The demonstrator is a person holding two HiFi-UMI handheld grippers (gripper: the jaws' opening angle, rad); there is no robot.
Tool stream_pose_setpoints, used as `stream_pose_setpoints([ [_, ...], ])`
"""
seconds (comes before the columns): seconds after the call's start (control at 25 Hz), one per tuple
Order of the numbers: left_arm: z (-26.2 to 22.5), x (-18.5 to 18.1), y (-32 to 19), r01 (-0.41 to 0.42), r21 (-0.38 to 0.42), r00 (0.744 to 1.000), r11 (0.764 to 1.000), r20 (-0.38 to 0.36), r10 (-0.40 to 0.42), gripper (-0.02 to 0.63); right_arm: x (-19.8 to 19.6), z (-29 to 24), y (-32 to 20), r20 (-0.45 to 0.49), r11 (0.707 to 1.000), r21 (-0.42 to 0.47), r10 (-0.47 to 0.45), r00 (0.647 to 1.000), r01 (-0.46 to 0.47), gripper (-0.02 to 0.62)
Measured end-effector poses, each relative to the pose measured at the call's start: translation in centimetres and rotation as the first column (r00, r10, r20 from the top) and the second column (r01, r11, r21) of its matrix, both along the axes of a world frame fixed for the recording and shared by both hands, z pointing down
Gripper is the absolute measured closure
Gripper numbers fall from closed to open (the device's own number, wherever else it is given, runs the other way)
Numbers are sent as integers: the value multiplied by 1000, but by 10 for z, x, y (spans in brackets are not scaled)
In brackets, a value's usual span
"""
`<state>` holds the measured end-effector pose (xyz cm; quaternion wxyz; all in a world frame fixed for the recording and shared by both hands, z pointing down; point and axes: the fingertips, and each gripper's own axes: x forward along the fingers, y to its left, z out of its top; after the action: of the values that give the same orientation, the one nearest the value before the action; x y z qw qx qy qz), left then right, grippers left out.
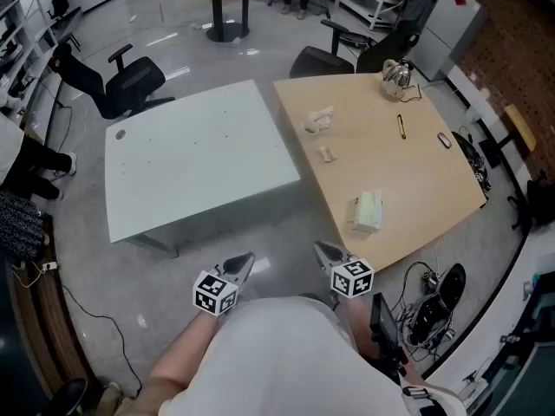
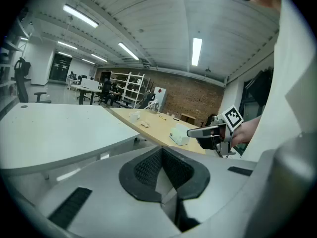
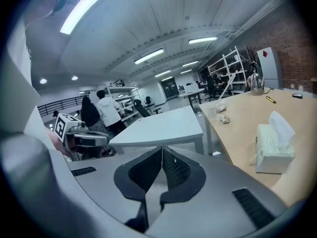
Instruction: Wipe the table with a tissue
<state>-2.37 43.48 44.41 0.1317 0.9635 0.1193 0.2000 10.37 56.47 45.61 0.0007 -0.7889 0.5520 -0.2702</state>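
Note:
A pale tissue box [image 1: 367, 211] with a tissue sticking out stands near the front edge of the wooden table [image 1: 416, 176]. It also shows in the right gripper view as the tissue box [image 3: 274, 148], and in the left gripper view [image 2: 179, 135]. Two crumpled tissues [image 1: 318, 120] lie farther back on the wood. My left gripper [image 1: 238, 267] and right gripper [image 1: 329, 254] hover side by side close to my body, short of both tables. Both are shut with nothing between the pads, as the left gripper [image 2: 162, 152] and the right gripper [image 3: 162, 150] show in their own views.
A grey-white table [image 1: 195, 159] stands left of the wooden one. A kettle [image 1: 397, 76], a pen [image 1: 401, 126] and a small dark object [image 1: 444, 139] lie at the wooden table's far side. Office chairs [image 1: 130, 81] stand behind. Cables and gear [image 1: 434, 297] lie on the floor at right.

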Motion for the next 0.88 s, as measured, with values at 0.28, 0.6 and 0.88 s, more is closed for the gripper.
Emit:
stream_pose_setpoints([
  [0.28,-1,-9,-50,31,14,999,999,-21,-31,598,13,6,-31,15,998,-18,52,999,-52,577],
  [0.6,8,-10,-91,102,-5,995,995,-24,-102,598,23,0,-63,-22,999,-48,10,1000,-11,577],
  [0.88,12,10,-108,106,-6,994,994,-18,-106,599,58,18,-86,12,997,-61,40,999,-39,577],
])
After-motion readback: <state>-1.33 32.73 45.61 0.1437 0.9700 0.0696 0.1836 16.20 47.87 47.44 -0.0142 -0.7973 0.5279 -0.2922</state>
